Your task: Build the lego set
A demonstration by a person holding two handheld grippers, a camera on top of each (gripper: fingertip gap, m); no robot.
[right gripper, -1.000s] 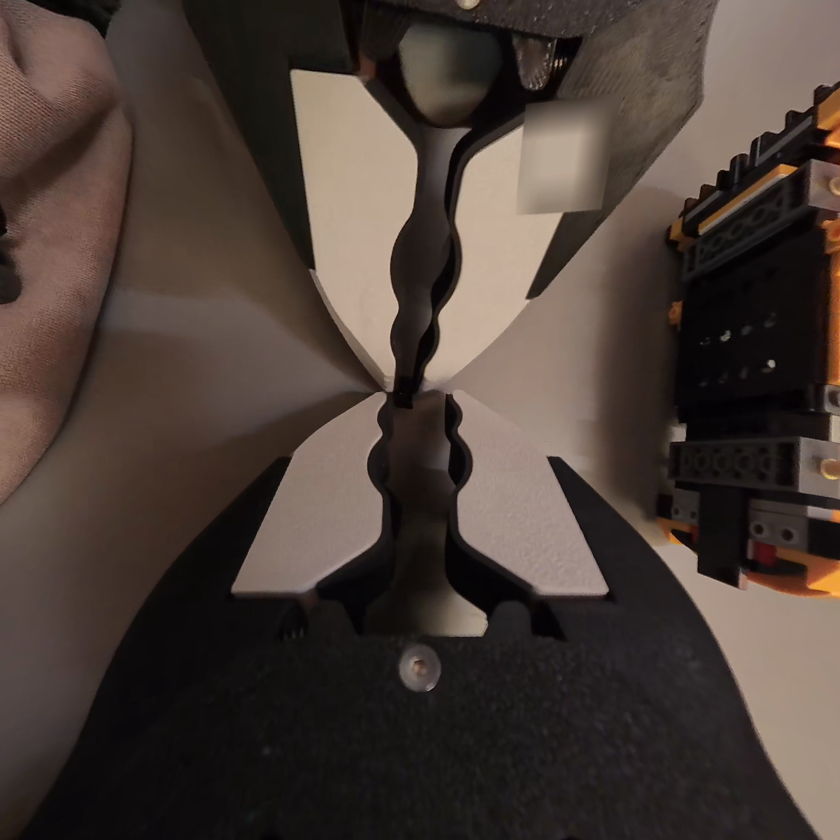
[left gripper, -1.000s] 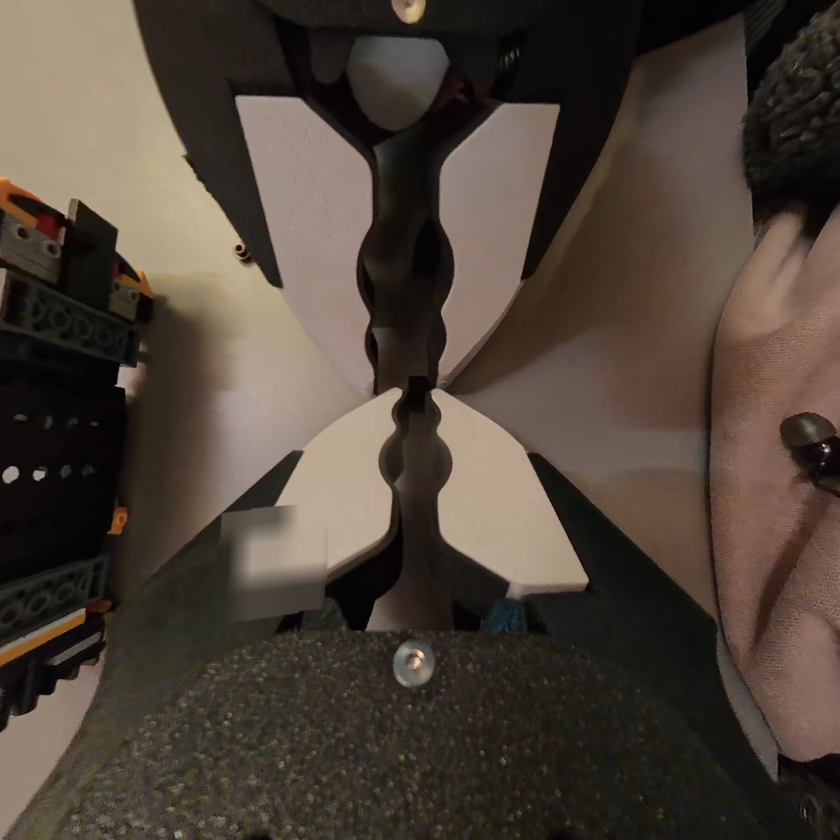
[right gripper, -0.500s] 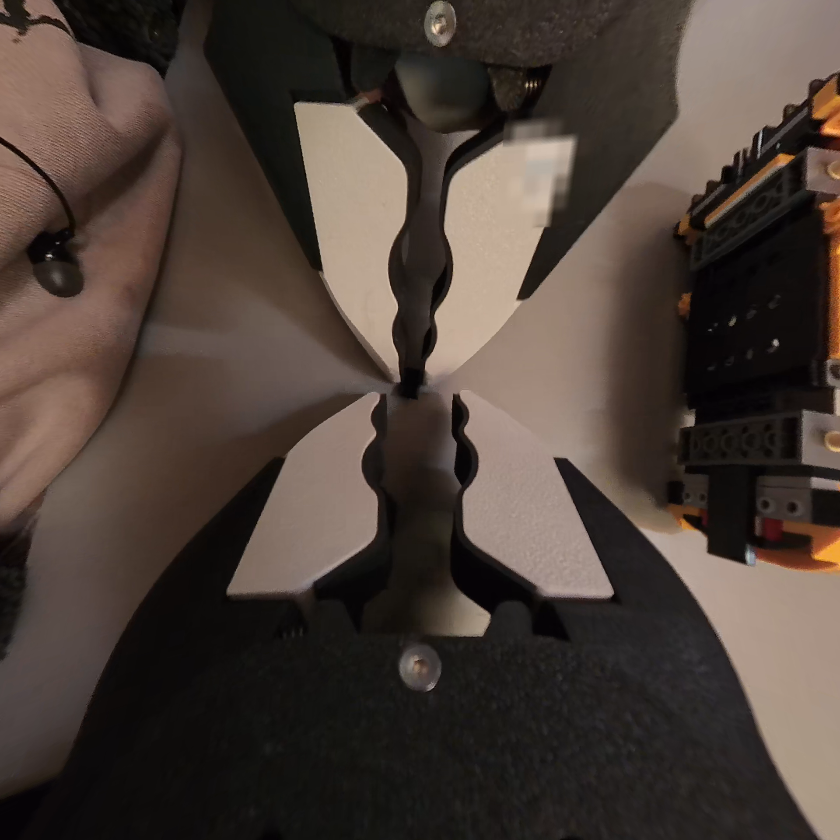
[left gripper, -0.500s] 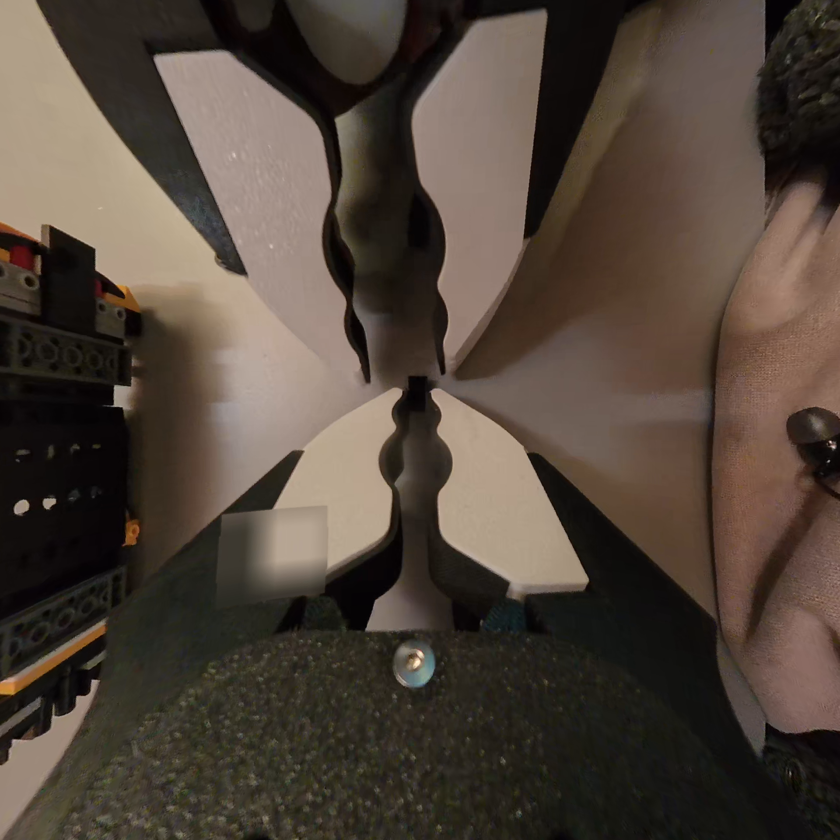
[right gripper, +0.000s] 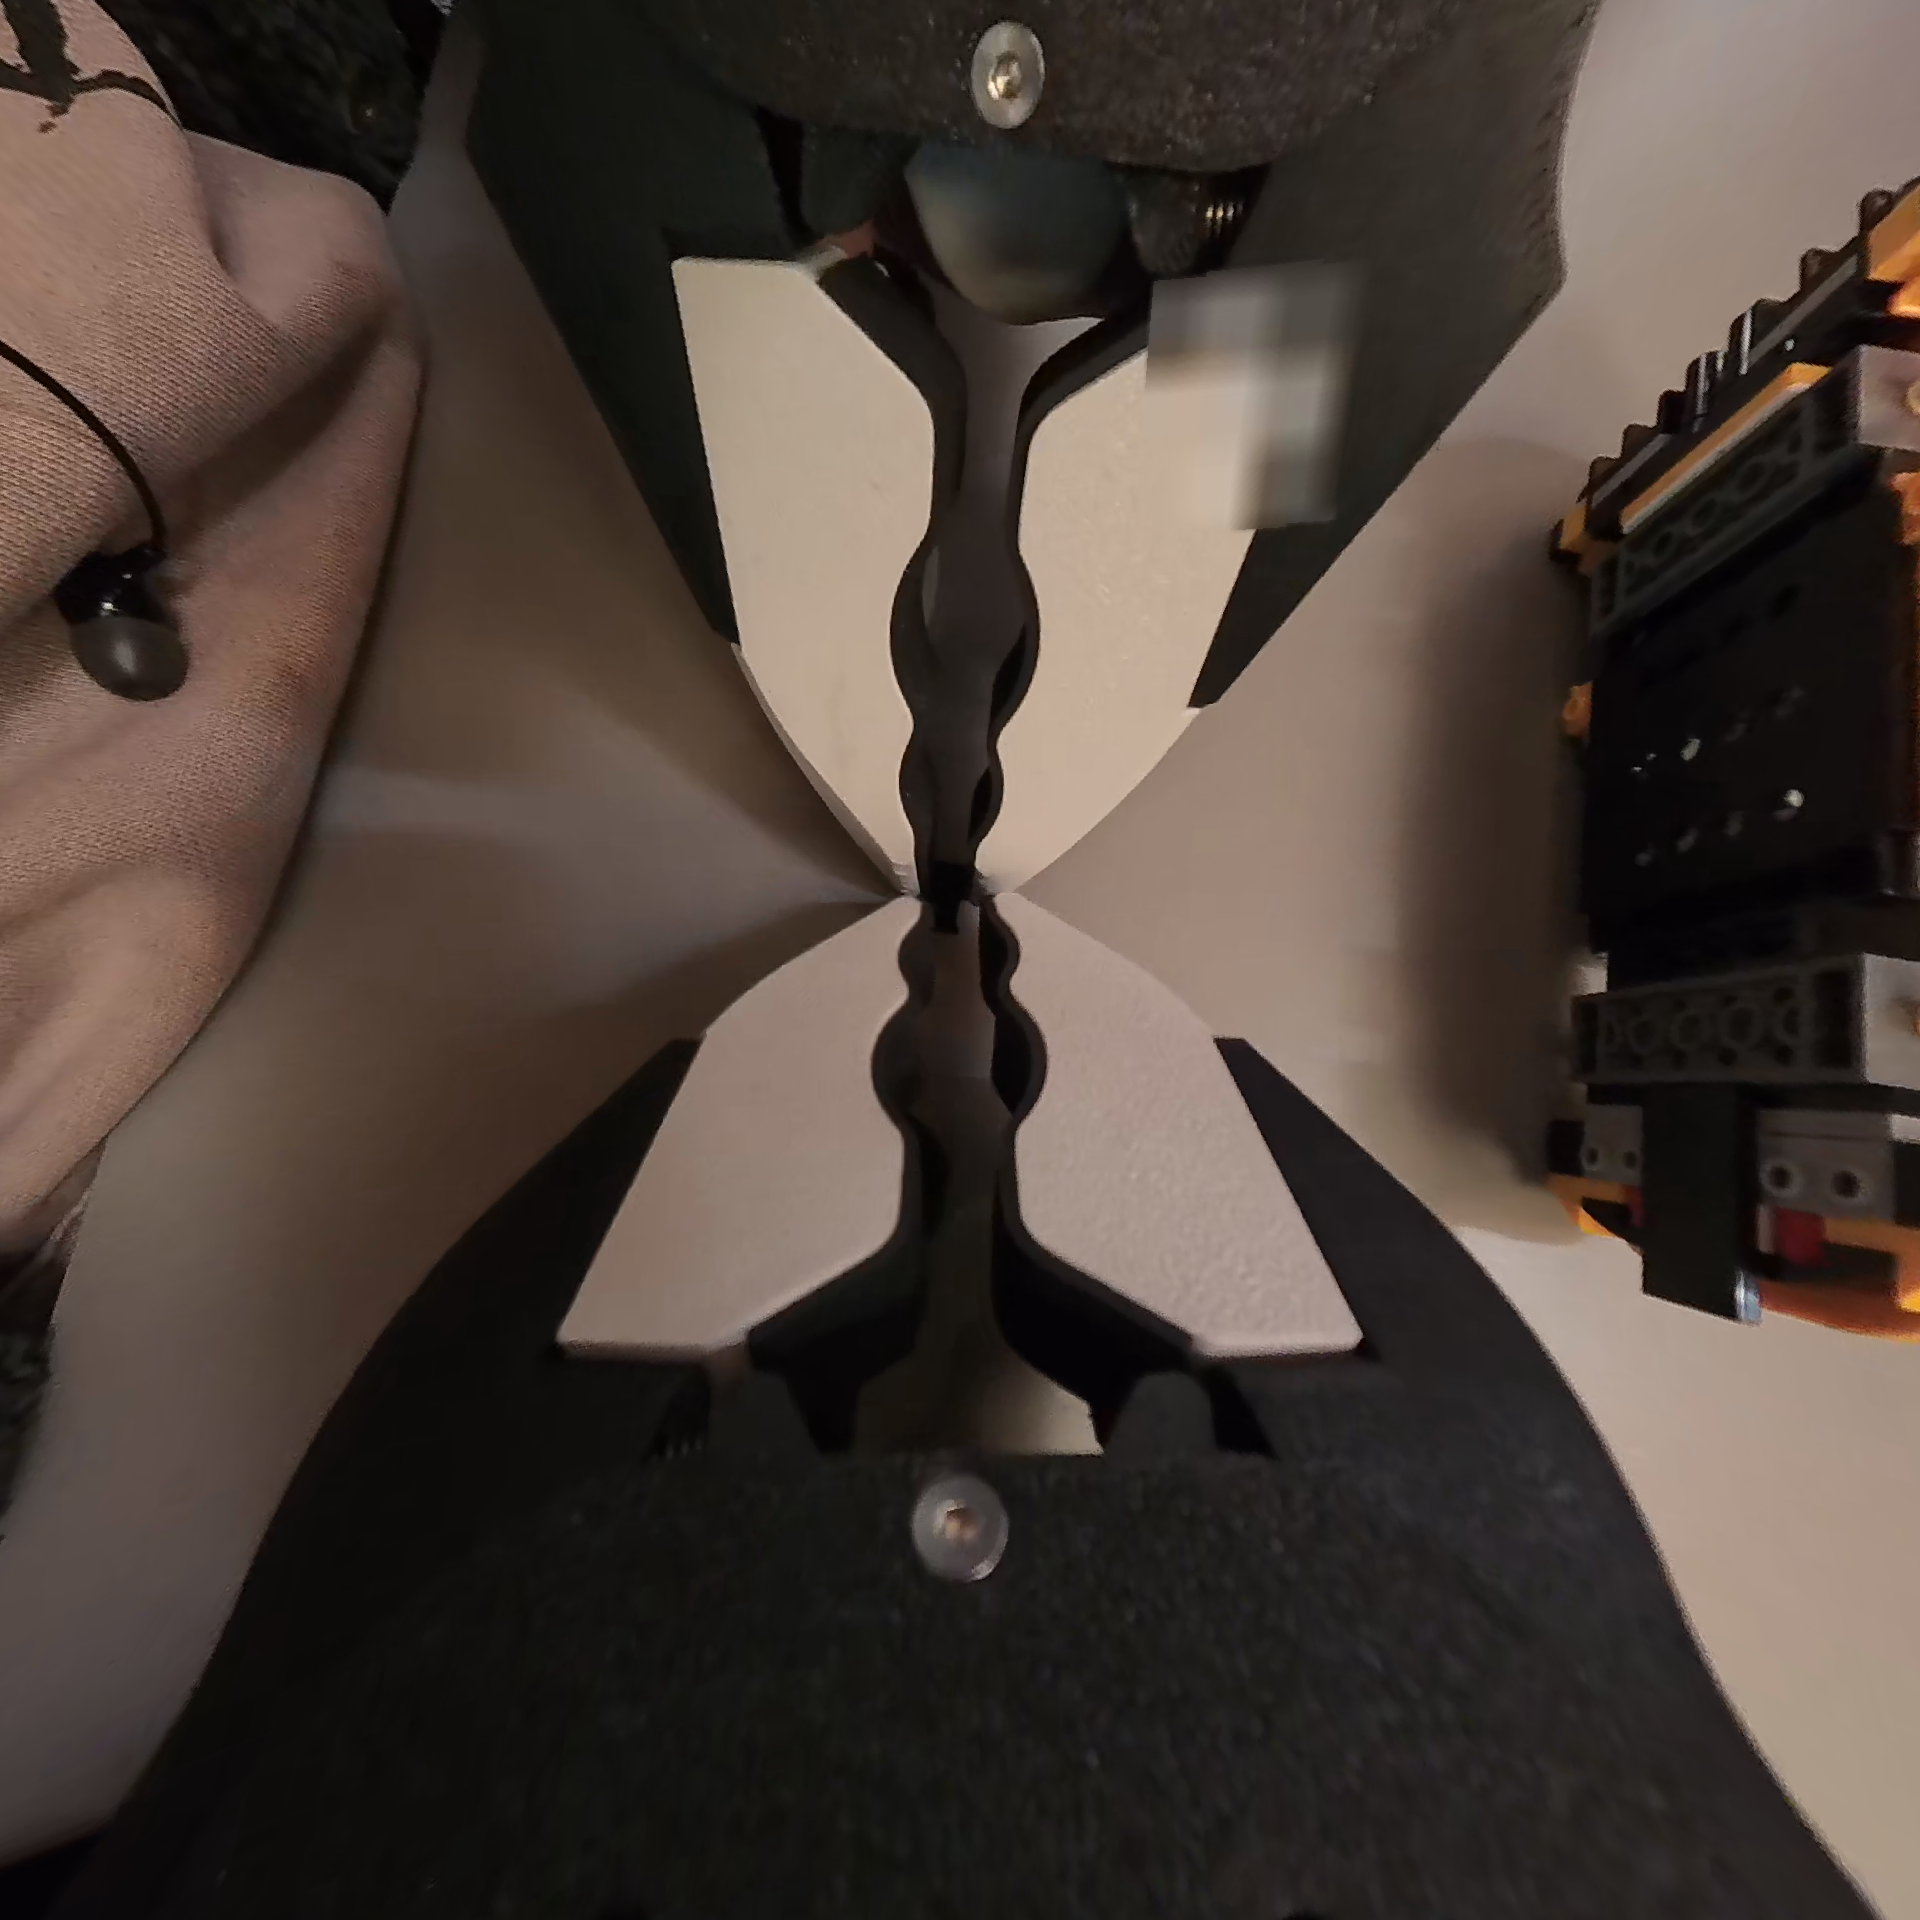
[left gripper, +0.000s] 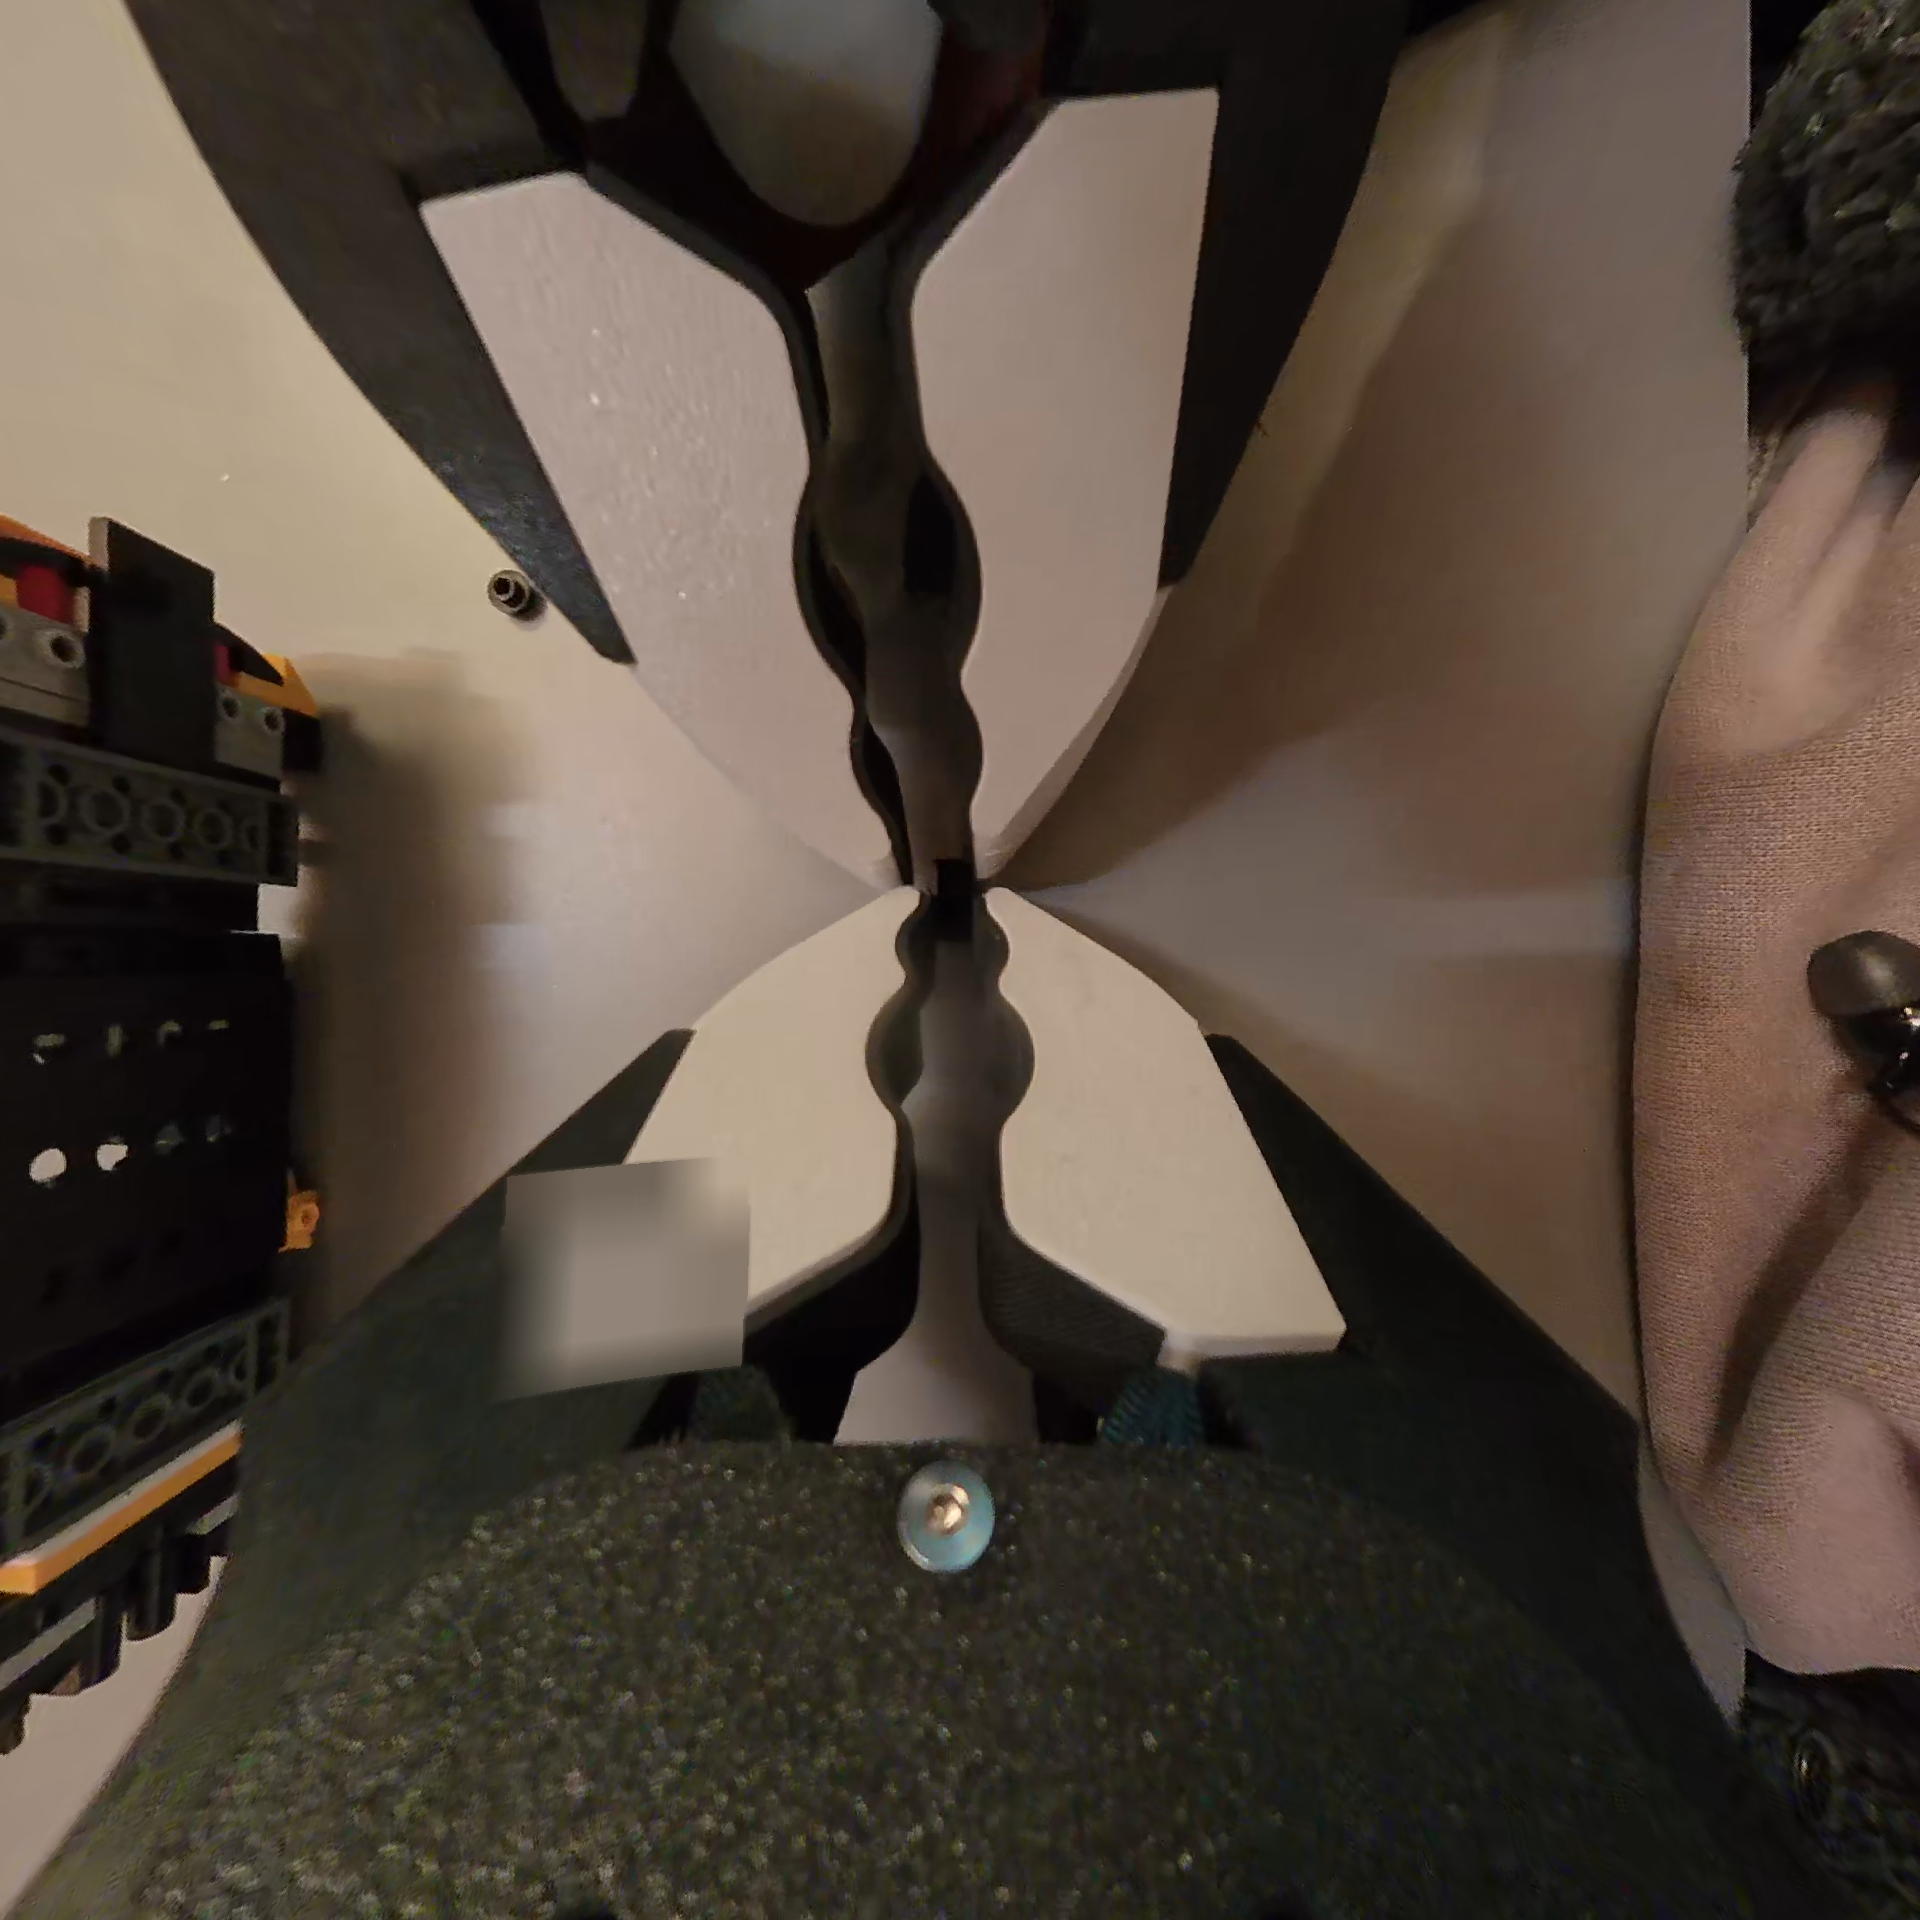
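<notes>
Facing each other tip to tip, my two tools meet over a pale surface (left gripper: 520, 831). Going left to right in the left wrist view: the black, grey and orange lego build (left gripper: 135, 1039) lies on that surface at the frame's left edge, well apart from the tools; a small loose black pin (left gripper: 506, 592) lies just beside the far tool; then the left hand-held gripper (left gripper: 951, 914), its fingers pinched on a small black piece (left gripper: 953, 894). A person's beige garment (left gripper: 1787, 1143) fills the right edge. In the right wrist view, the right hand-held gripper (right gripper: 948, 914) is nearly closed at the same small black piece (right gripper: 945, 896); whether it truly grips it I cannot tell.
</notes>
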